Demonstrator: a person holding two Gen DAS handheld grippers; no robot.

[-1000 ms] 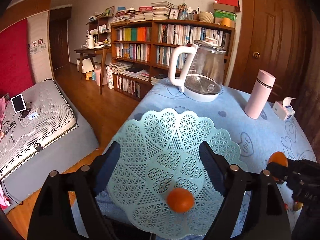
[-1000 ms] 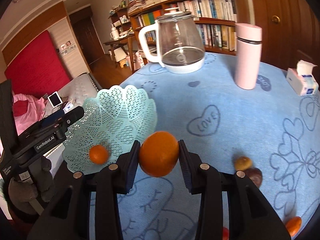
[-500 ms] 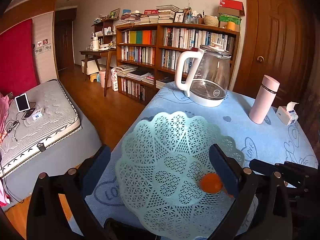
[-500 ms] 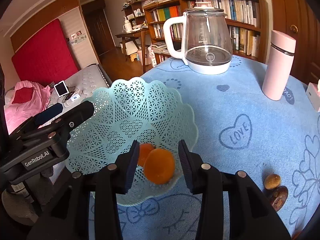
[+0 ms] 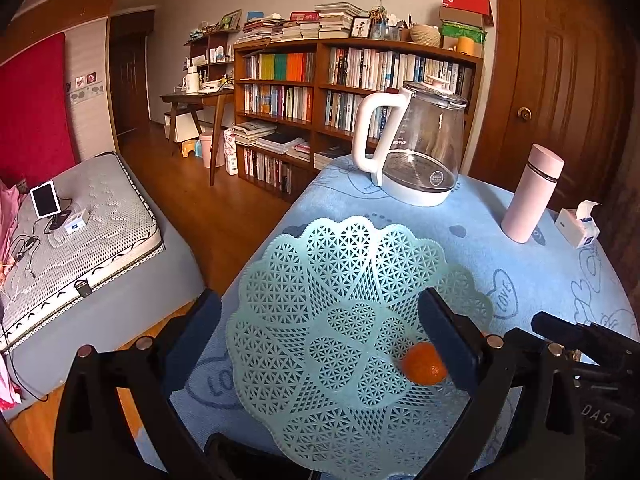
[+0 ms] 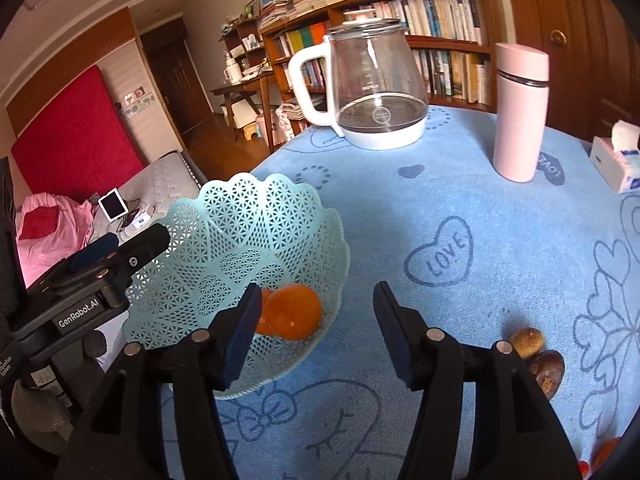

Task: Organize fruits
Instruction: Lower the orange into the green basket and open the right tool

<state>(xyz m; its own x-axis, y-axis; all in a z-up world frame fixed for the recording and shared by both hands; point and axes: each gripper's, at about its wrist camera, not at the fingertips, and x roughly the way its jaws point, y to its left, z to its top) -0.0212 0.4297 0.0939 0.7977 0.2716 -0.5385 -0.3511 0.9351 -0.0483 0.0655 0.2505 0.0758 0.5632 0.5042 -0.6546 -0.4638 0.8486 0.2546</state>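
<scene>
A: Oranges point(image 6: 293, 311), two, in the mint lattice basket point(image 6: 256, 216), near its right rim. The smaller one point(image 6: 261, 316) sits behind the bigger, half hidden by the right gripper's left finger point(image 6: 240, 336).

B: Left wrist view?

A: Only one orange point(image 5: 424, 367) shows there, partly behind the left gripper's right finger point(image 5: 448, 344). The bottom edge of the basket point(image 5: 320, 320) is cut off by the gripper body.

B: Gripper states?

A: Left gripper point(image 5: 320, 334) is spread wide, straddling the basket, holding nothing. Right gripper point(image 6: 314, 332) is also spread, empty, hovering over the basket's right rim and the cloth.

B: Look of the fruit?

A: Bright orange, round, smooth skin, one small dark spot on the bigger one.

B: Further right?

A: Blue tablecloth point(image 6: 480, 200) with heart and "LOVE" prints, mostly bare in the middle. Glass kettle point(image 6: 372, 88), pink bottle point(image 6: 518, 112) and tissue box point(image 6: 616, 164) stand at the far side. Two small brown fruits point(image 6: 538, 354) touch each other behind the right finger point(image 6: 394, 340). An orange-red scrap point(image 6: 604, 452) at the lower right is cut off by the frame; can't tell what it is.

B: Edges?

A: The basket sits near the table's left edge, floor and a bed point(image 5: 80, 232) beyond.
</scene>
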